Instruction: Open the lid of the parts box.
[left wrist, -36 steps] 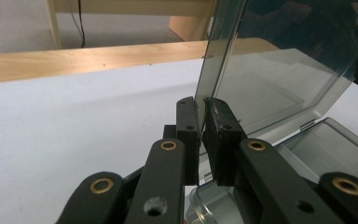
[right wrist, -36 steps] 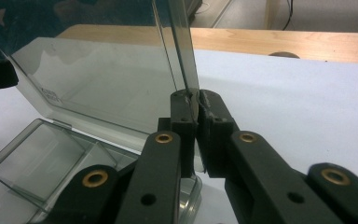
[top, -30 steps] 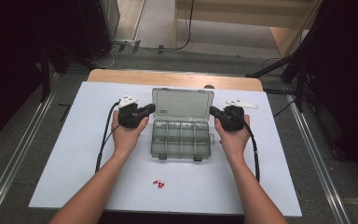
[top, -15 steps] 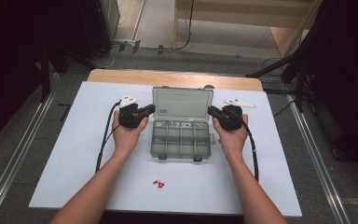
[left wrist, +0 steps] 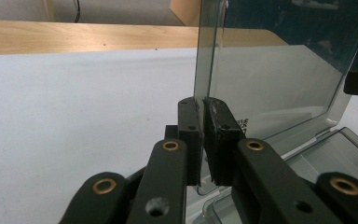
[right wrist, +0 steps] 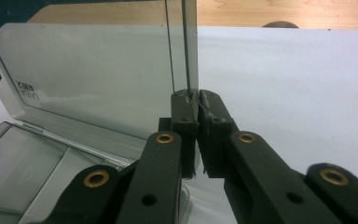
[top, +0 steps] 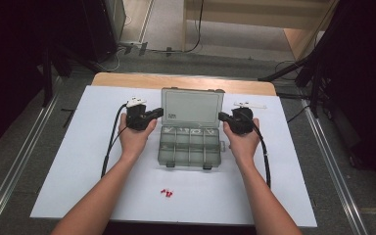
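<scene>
High view: clear compartment box (top: 190, 146) at tabletop (top: 78, 161) centre, lid (top: 192, 106) standing upright at far side.
Left gripper (left wrist: 203, 116): clamped on lid's left edge.
Right gripper (right wrist: 196, 108): clamped on lid's right edge.
Why: pinching both edges likely steadies the lid and swings it evenly.
Hands: level, either side of box, grippers pointing inward.
Near edge: small red pieces (top: 166, 193), untouched.

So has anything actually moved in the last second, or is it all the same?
Nothing visibly moved. The left gripper and right gripper stay pinched on the two side edges of the clear box's raised lid, the hands stay put, and the small red pieces lie where they were on the white table.
</scene>
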Tool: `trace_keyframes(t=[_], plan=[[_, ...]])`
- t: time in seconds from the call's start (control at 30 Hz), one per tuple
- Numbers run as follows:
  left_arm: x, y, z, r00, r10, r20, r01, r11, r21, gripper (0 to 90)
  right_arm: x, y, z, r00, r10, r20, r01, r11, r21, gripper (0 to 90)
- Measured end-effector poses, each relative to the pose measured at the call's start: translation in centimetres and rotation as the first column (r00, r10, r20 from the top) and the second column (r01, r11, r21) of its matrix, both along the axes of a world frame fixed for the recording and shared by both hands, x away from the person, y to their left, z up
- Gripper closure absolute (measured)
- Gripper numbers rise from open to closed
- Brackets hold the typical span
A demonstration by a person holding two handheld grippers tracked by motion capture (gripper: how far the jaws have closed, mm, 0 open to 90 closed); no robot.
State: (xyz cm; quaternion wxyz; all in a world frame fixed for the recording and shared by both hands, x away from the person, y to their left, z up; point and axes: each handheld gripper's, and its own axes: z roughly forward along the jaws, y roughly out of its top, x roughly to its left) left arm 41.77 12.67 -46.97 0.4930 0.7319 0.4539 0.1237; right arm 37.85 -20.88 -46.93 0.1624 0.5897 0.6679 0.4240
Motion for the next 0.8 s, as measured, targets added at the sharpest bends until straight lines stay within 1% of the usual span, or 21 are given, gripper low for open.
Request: trace_keyframes(t=[0.07, 0.1, 0.27, 0.33, 0.43, 0.5, 0.53, 0.67, 0.73, 0.8], plan=[[0.3, 0.0, 0.0, 0.9999, -0.005, -0.010, 0.005, 1.0000, 0.005, 85.2, 0.1, 0.0, 0.1, 0.9999, -0.003, -0.013, 0.003, 1.000, 0.007, 86.7], [0.3, 0.0, 0.0, 0.9999, -0.005, -0.010, 0.005, 1.0000, 0.005, 85.2, 0.1, 0.0, 0.1, 0.9999, -0.003, -0.013, 0.003, 1.000, 0.007, 86.7], [1.0, -0.1, 0.1, 0.9992, -0.012, -0.037, 0.013, 0.9998, 0.012, 85.3, 0.4, -0.1, -0.1, 0.9996, -0.007, -0.027, 0.007, 1.000, 0.010, 86.7], [1.1, -0.1, 0.0, 0.9990, -0.008, -0.044, 0.008, 0.9999, 0.010, 85.3, 0.6, -0.1, -0.2, 0.9995, -0.008, -0.031, 0.008, 1.000, 0.012, 86.6], [1.3, 0.0, -0.1, 0.9982, -0.005, -0.060, 0.005, 1.0000, -0.005, 85.4, 1.0, -0.2, -0.3, 0.9991, -0.010, -0.041, 0.011, 1.000, 0.022, 86.6], [1.5, 0.0, -0.2, 0.9973, -0.003, -0.074, 0.002, 0.9999, -0.011, 85.5, 1.2, -0.2, -0.3, 0.9985, -0.004, -0.054, 0.005, 1.000, 0.025, 86.5], [1.6, 0.0, -0.2, 0.9962, -0.002, -0.087, 0.002, 1.0000, -0.008, 85.6, 1.3, -0.3, -0.4, 0.9985, -0.002, -0.054, 0.004, 1.000, 0.027, 86.6], [2.1, -0.1, -0.3, 0.9938, 0.001, -0.112, -0.001, 1.0000, 0.008, 85.8, 1.7, -0.4, -0.7, 0.9977, 0.000, -0.068, 0.002, 1.000, 0.030, 87.0], [2.3, -0.1, -0.5, 0.9926, -0.001, -0.122, 0.001, 1.0000, 0.000, 85.8, 1.8, -0.3, -0.8, 0.9971, -0.007, -0.076, 0.010, 1.000, 0.029, 87.0], [2.4, 0.0, -0.6, 0.9910, 0.001, -0.134, -0.002, 1.0000, -0.006, 85.8, 2.0, -0.3, -1.0, 0.9973, -0.008, -0.073, 0.010, 1.000, 0.026, 87.1]])
